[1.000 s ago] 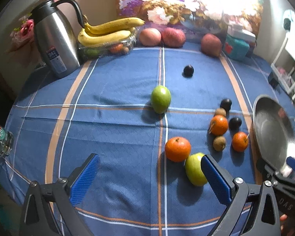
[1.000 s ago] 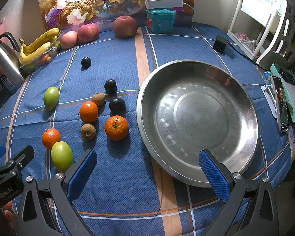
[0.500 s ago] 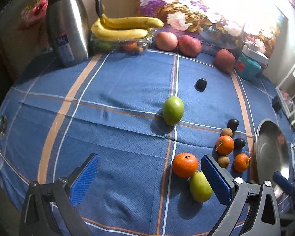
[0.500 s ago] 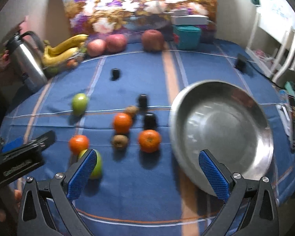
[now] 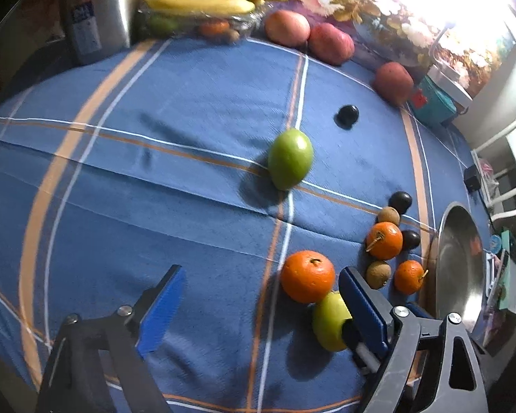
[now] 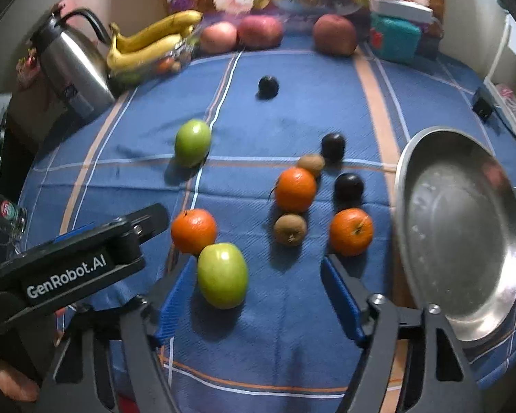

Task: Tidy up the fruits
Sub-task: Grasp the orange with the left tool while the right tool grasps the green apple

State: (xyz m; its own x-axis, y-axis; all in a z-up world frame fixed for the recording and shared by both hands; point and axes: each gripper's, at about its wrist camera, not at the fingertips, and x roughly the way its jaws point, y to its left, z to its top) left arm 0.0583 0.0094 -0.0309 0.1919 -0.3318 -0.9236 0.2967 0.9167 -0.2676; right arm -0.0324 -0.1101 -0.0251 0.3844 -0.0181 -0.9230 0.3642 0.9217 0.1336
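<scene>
Right wrist view: the right gripper [image 6: 258,296] hangs low over the blue plaid tablecloth [image 6: 292,110] with its blue pads spread wide, holding nothing. The near green apple [image 6: 222,275] lies on the cloth between the pads, closer to the left-side one, touching neither that I can tell. Just behind it, touching or nearly so, sits an orange [image 6: 193,230]. To the right, the steel bowl [image 6: 471,316] holds no fruit; only reflections show in its basin. Beside its rim lie a second orange [image 6: 351,231], a kiwi [image 6: 290,229], a third orange [image 6: 295,189], two dark plums [image 6: 349,187] and another kiwi [image 6: 311,162]. A second green apple [image 6: 192,142] sits alone farther left, and a lone plum [image 6: 268,86] lies beyond it.

At the back, a clear plastic tray [image 6: 154,65] holds small fruit, with bananas [image 6: 151,43] resting on top; three red apples [image 6: 259,31] line the edge next to it, and a steel thermos jug [image 6: 74,69] stands left.

The left gripper [image 5: 258,309] is likewise spread open and empty, its right-side pad just beside the near green apple.
</scene>
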